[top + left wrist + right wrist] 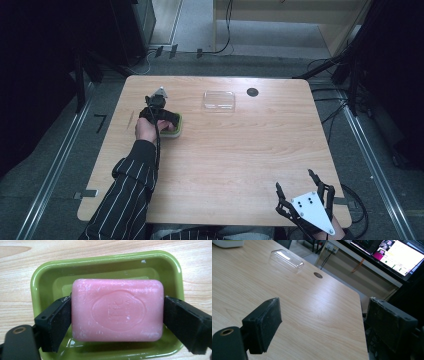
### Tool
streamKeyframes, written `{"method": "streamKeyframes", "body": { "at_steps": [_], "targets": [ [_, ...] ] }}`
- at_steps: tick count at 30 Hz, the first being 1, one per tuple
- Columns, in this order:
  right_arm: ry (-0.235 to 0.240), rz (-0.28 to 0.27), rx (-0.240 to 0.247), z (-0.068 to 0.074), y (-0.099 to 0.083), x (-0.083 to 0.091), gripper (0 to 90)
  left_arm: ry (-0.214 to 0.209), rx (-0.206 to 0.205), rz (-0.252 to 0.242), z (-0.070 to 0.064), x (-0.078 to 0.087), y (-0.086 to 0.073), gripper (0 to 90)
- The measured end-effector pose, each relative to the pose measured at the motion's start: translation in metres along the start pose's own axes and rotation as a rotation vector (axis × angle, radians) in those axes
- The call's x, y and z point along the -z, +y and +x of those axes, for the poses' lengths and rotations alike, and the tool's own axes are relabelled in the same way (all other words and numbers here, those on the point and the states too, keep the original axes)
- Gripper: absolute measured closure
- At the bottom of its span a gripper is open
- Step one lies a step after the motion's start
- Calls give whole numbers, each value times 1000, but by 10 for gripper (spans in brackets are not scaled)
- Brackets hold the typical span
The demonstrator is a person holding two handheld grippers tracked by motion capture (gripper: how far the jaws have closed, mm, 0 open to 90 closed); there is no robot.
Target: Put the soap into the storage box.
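- I see a dim room with dark stands on both sides, grey floor with cables, and a light wooden table (225, 160) in the middle.
- My left gripper (159, 111) is over the far left part of the table, held by a hand with a striped sleeve (127, 192) coming in from the near edge.
- In the left gripper view, its two black jaws press against the short ends of a pink soap bar (117, 310), so I read it as clamped on the soap.
- The soap bar sits inside a green soap dish (42, 280), which rests on the table; I cannot tell whether the soap is lifted off the dish floor.
- A clear plastic lid (219, 100) lies on the far middle of the table, well apart from the dish to its right.
- A small dark round cap (252, 92) is set in the table just right of the lid.
- My right gripper (300, 192) is at the near right corner, jaws spread wide with nothing between them.
- Beyond the far right edge, the right gripper view catches a lit monitor (397, 255).
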State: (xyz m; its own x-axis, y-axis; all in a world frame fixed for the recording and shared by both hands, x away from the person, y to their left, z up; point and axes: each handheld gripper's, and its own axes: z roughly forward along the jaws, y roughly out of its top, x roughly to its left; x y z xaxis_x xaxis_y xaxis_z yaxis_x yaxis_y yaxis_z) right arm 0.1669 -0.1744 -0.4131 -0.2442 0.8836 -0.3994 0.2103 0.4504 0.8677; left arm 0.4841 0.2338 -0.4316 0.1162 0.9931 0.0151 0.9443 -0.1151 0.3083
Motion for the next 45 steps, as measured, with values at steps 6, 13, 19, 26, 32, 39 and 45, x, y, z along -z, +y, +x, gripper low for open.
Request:
{"method": "streamKeyframes", "body": {
  "at_steps": [6, 13, 19, 26, 32, 39, 45],
  "targets": [
    [2, -5, 0, -1, 0, 0, 130, -3, -2, -13, 0, 7, -3, 85],
    [1, -5, 4, 1, 1, 0, 130, -14, -7, -10, 1, 10, -10, 20],
    [2, -4, 11, 2, 2, 1, 130, -10, -8, -12, 6, 15, -16, 18],
    [2, -5, 10, 1, 1, 1, 130, 1, -28, -5, 4, 21, -26, 12],
    [-2, -6, 7, 1, 1, 2, 130, 7, -43, -8, 1, 24, -36, 12],
    [-2, -5, 11, 2, 2, 2, 130, -7, -56, -8, 3, 30, -49, 12],
    [-1, -6, 13, 2, 2, 2, 130, -10, -73, -2, 3, 34, -61, 12]
  ]
}}
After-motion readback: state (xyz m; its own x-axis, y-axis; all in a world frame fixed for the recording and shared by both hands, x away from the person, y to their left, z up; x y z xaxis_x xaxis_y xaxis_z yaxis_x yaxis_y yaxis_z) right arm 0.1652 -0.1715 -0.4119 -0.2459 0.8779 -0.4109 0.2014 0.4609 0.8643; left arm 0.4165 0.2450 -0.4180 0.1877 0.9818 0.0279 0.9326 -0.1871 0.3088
